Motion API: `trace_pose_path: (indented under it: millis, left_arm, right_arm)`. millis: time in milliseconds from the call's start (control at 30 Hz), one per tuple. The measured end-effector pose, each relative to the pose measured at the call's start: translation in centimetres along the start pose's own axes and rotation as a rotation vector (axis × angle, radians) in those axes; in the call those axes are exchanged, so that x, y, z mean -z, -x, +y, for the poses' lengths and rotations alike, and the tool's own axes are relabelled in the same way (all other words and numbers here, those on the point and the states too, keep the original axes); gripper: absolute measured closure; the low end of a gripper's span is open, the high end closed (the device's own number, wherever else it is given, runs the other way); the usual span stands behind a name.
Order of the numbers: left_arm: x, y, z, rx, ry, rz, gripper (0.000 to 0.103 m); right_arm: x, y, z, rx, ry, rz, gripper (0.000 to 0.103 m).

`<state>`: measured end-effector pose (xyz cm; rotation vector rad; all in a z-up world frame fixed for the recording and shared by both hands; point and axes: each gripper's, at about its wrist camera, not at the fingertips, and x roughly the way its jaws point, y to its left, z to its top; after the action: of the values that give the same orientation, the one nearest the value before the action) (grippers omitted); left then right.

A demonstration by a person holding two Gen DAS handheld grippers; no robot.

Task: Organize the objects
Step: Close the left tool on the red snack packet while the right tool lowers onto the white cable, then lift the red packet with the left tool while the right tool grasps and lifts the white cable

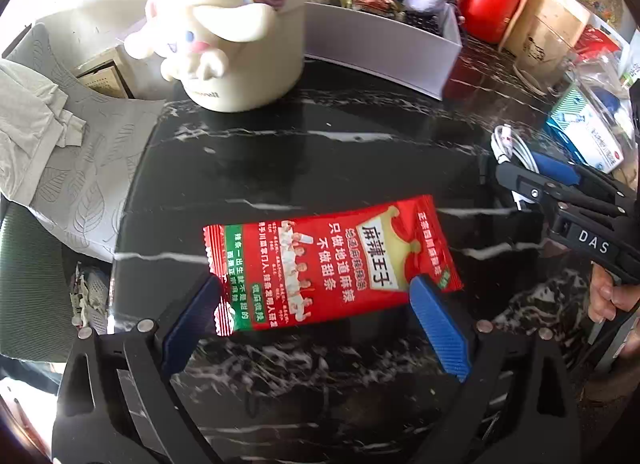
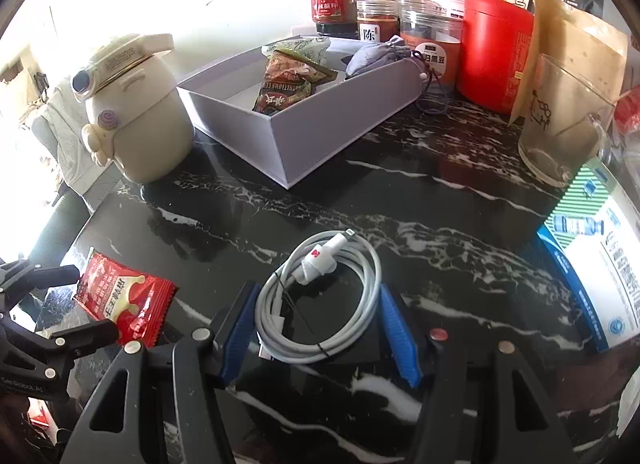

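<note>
Two things are still loose on the black marble table (image 2: 440, 200), and each of your hand-held grippers is at one of them. In the left wrist view, your left hand-held gripper (image 1: 316, 292) stands wide open over the red snack packet (image 1: 332, 264) in the middle of the frame; the blue pads (image 1: 438, 324) are at its two ends, and I cannot tell if they touch it. In the right wrist view, your right hand-held gripper (image 2: 316, 312) has the coiled white cable (image 2: 320, 296) between its pads at the lower middle. The pads are close beside the coil, but I cannot tell if they already press on it.

The white box (image 2: 304, 136) at the upper middle already holds some snack bags and a grey pouch. I judge the task partly done: packet and cable are not yet in the box.
</note>
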<state>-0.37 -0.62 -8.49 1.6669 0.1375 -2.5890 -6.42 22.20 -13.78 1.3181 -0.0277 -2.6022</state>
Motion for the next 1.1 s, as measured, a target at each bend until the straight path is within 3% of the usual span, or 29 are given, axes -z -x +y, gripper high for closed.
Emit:
trace_pose_path:
  millis: [200, 400, 667, 833, 933, 1100]
  left_arm:
    - [1.6, 0.5, -3.2, -0.007, -0.071, 0.014, 0.009]
    - [2.4, 1.2, -4.9, 0.037, -0.12, 0.004, 0.009]
    - [1.3, 1.6, -3.6, 0.004, -0.188, -0.064, 0.009]
    - [0.5, 0.8, -2.6, 0.052, -0.284, -0.094, 0.009]
    - [0.3, 0.0, -2.8, 0.063, -0.331, -0.07, 0.009]
    - [-0.5, -0.8, -2.5, 0.156, -0.364, -0.073, 0.011]
  right_arm:
    - [1.4, 1.5, -0.9, 0.002, -0.016, -0.012, 0.042]
    - [2.1, 2.6, -1.6, 0.009, -0.002, -0.023, 0.042]
    - [3.0, 3.4, -1.4, -0.02, 0.028, -0.024, 0.042]
    - [3.2, 3.5, -1.0, -0.04, 0.04, -0.019, 0.042]
    - [3.2, 3.4, -0.9, -0.046, 0.04, -0.011, 0.042]
    - [3.2, 3.2, -0.9, -0.05, 0.037, 0.0, 0.042]
